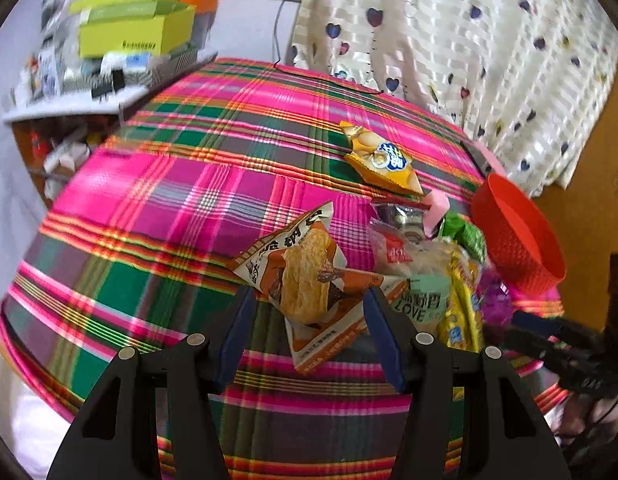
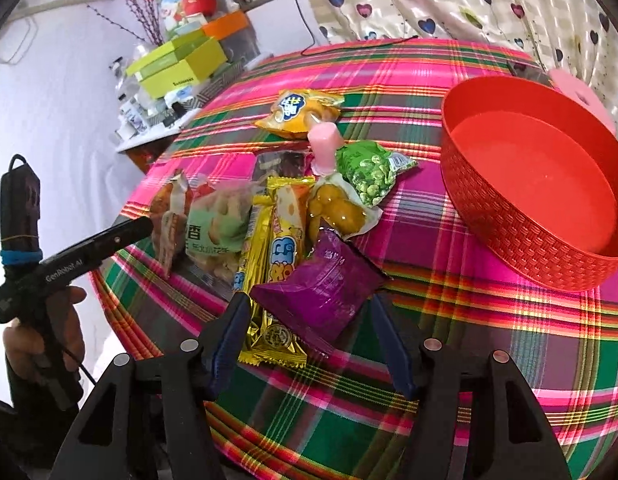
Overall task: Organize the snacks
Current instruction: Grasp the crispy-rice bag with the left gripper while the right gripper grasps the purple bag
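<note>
My left gripper (image 1: 309, 296) is shut on an orange-and-white snack packet (image 1: 305, 276), which stands tilted between the blue pads above the plaid tablecloth (image 1: 169, 200). The right wrist view shows that packet (image 2: 171, 216) on edge at the left gripper's tip (image 2: 143, 224). My right gripper (image 2: 307, 308) is open around a purple packet (image 2: 321, 292); its pads stand clear of the packet. The purple packet lies at the near end of a snack pile holding yellow bars (image 2: 269, 248), a pale green packet (image 2: 217, 232), a green pea bag (image 2: 369, 172) and a pink jelly cup (image 2: 325, 144). A red basket (image 2: 509, 240) stands empty to the right.
A yellow-orange packet (image 2: 297, 114) lies alone behind the pile. A cluttered shelf with green boxes (image 2: 181, 64) stands past the table's far left edge. A heart-print curtain (image 1: 469, 40) hangs behind the table. A person's hand (image 2: 41, 340) holds the left gripper's handle.
</note>
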`<action>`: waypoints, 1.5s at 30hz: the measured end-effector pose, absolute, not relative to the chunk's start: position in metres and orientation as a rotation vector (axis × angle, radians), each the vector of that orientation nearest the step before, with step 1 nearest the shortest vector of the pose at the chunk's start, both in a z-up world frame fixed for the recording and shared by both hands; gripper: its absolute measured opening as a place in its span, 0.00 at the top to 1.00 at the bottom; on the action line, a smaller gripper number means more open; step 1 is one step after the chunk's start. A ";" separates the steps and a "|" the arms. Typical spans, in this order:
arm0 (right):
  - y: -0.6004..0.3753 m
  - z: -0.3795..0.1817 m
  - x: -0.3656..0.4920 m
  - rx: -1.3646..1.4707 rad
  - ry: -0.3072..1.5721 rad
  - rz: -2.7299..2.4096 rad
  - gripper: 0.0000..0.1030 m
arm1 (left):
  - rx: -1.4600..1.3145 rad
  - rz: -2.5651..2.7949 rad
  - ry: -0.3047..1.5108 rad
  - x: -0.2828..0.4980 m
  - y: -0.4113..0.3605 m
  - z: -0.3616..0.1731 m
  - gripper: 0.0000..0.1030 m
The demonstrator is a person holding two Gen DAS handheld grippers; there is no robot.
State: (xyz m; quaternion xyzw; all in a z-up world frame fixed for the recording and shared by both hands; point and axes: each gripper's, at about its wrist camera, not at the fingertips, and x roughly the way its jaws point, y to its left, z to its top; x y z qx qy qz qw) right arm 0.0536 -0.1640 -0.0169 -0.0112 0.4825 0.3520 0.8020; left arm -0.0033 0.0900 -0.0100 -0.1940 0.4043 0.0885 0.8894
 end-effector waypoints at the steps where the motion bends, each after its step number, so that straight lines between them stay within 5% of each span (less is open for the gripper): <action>1: -0.164 -0.017 0.054 -0.023 1.035 0.754 0.40 | -0.433 0.179 0.839 -0.002 0.092 -0.011 0.45; 16: -0.158 -0.020 0.066 0.009 1.075 0.726 0.40 | -0.761 0.163 0.929 0.030 0.109 -0.046 0.38; 42: -0.191 -0.048 0.094 0.451 1.258 0.628 0.40 | -0.454 0.115 0.864 0.025 0.088 -0.037 0.46; 45: -0.186 -0.049 0.097 0.435 1.254 0.630 0.61 | -0.450 0.108 0.859 0.025 0.088 -0.035 0.46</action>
